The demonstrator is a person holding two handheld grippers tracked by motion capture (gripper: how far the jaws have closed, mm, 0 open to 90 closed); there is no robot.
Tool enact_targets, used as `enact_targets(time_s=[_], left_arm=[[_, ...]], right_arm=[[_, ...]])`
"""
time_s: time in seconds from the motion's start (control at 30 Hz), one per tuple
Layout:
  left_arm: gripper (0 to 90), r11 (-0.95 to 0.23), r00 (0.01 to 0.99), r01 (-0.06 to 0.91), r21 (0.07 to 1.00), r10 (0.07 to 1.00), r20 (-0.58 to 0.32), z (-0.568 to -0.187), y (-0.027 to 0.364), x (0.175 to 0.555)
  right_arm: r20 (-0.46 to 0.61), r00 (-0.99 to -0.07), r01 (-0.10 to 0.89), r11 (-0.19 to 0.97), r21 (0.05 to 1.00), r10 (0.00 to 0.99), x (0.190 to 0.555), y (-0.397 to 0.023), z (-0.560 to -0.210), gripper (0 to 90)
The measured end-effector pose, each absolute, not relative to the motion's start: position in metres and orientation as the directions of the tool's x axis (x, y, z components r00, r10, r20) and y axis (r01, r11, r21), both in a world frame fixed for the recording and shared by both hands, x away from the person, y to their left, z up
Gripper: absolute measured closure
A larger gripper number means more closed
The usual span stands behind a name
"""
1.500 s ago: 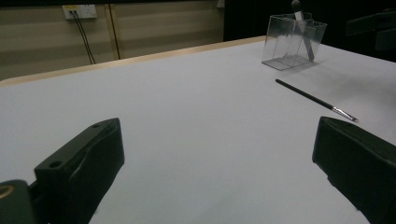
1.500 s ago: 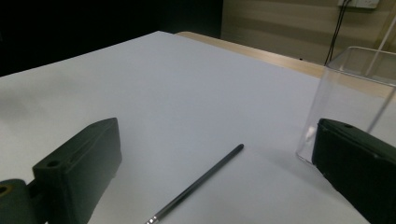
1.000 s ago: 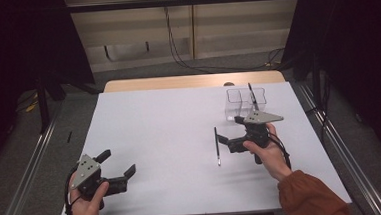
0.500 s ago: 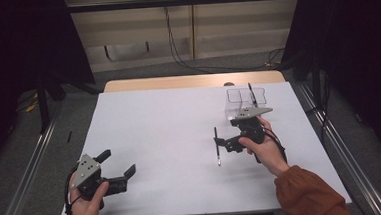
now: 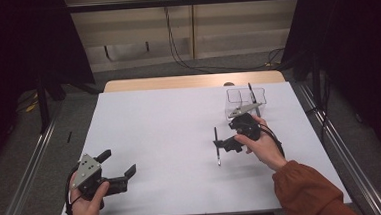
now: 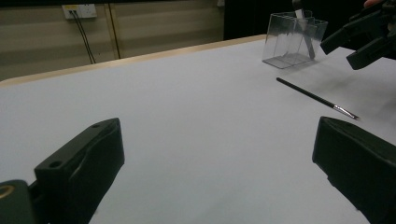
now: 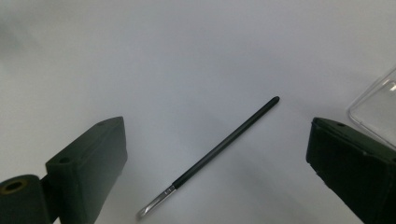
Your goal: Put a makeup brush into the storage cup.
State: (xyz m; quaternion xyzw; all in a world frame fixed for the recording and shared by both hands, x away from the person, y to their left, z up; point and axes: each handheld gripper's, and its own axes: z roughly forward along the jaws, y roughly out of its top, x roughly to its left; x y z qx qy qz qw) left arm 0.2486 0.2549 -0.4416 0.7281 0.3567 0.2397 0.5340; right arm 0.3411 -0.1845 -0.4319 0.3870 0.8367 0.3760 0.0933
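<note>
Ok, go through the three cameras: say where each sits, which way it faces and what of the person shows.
High view: above the person's side, facing forward and down on the table; both hands show, with the left gripper and right gripper.
Left gripper view: rides the left gripper, looks across the table between open jaws at the brush and clear box.
Right gripper view: looks down between open jaws at the brush.
All three share the brush.

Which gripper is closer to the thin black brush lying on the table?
The right gripper. It hovers right next to the brush, jaws wide open on either side of it, not touching. The left gripper sits far away at the table's near left corner, also open.
</note>
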Motion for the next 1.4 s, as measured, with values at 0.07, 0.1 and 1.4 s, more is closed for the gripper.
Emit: enact_targets(time_s=[0.07,0.1,1.4], left_arm=[[2.2,-0.176,0.631,0.263,0.949,0.775,-0.031,-0.442,0.255,0.249],[2.2,-0.175,0.630,0.263,0.949,0.776,-0.032,-0.442,0.255,0.249],[2.2,-0.185,0.638,0.260,0.948,0.769,-0.025,-0.441,0.254,0.248]], right_arm=[[0.150,-0.685,0.597,0.433,0.675,0.713,0.343,-0.183,-0.432,4.5],[0.164,-0.691,0.608,0.444,0.658,0.704,0.344,-0.183,-0.432,4.6],[0.119,-0.684,0.714,0.629,0.307,0.720,0.361,-0.147,-0.452,26.6]])
